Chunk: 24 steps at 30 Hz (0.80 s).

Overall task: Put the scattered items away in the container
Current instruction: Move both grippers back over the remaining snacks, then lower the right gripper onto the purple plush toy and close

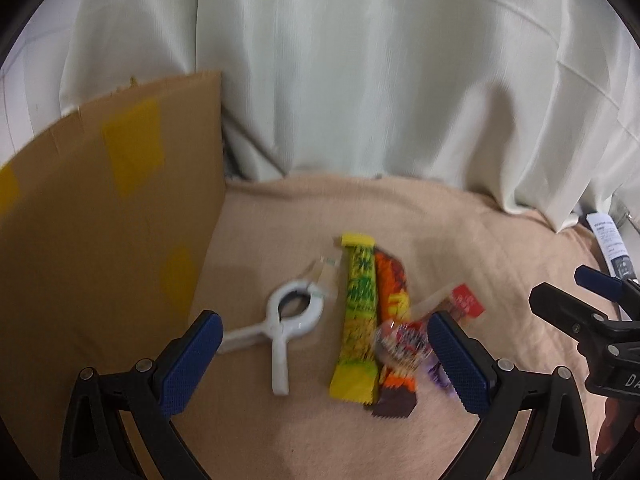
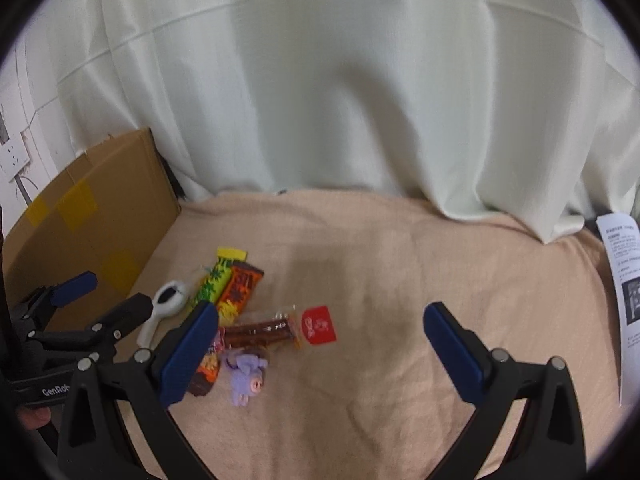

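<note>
Nearest the camera: left gripper (image 1: 324, 356), fingers spread wide, nothing between them, hovering over the near end of the pile. Right gripper (image 2: 320, 356) likewise has its fingers wide apart and holds nothing, over bare cloth to the right of the items.

Progress, as I read it: nothing visibly tidied yet. Every item in view lies on the beige cloth (image 2: 400, 280); can't say whether table or bed underneath.

Left to right:
- cardboard box (image 1: 100, 220), far left, yellow tape patches; presumably the container. Only its outer wall shows, inside not visible, so can't confirm whether anything is in it.
- white clip (image 1: 288, 320), just right of the box, apart from it.
- yellow-green bar (image 1: 358, 312) and orange bar (image 1: 394, 300), side by side, touching, long axes running near to far.
- small round candy wrapper (image 1: 400, 344), blurred, lying on the near part of the bars.
- purple plush toy (image 2: 248, 372), nearest of the pile in the right wrist view.
- brown stick pack with red end (image 2: 280, 328), rightmost, lying crosswise.
- printed paper sheet (image 2: 620, 280), far right edge, well apart; probably not part of the job.

Left to do: the whole cluster, six-ish pieces, each pick then carry left to the box. Clip looks the easiest first grab for the left gripper. Motion blur in both views, fine detail unreliable.
</note>
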Motion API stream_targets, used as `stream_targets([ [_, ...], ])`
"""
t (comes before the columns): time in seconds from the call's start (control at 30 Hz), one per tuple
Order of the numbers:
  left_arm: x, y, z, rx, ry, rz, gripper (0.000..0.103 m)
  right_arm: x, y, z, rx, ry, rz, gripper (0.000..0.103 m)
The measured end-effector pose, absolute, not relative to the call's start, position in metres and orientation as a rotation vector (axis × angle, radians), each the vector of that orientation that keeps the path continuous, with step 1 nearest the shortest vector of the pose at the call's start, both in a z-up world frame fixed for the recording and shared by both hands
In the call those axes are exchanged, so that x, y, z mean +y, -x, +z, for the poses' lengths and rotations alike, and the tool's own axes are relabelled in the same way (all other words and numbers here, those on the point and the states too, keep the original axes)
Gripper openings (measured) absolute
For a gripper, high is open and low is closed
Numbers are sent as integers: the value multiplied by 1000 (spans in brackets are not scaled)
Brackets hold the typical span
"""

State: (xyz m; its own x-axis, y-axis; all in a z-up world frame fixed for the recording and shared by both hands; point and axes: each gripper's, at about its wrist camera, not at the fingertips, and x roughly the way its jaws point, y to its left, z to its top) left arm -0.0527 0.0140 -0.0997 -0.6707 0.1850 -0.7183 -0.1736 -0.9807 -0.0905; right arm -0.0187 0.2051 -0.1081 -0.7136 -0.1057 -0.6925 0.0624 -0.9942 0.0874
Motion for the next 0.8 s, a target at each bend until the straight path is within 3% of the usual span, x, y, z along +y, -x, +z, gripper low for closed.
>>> stream_targets([
  [0.37, 4, 53, -115, -45, 1164, 2667, 103, 193, 21, -157, -7, -1263, -2718, 103],
  [0.47, 4, 52, -115, -41, 1158, 2669, 103, 187, 18, -164, 14, -1239, -2686, 97],
  [0.6, 5, 53, -116, -64, 1153, 2663, 103, 181, 21, -173, -8, -1266, -2618, 79],
  [0.8, 6, 53, -117, -60, 1153, 2654, 103, 159, 21, -176, 14, -1248, -2545, 76],
])
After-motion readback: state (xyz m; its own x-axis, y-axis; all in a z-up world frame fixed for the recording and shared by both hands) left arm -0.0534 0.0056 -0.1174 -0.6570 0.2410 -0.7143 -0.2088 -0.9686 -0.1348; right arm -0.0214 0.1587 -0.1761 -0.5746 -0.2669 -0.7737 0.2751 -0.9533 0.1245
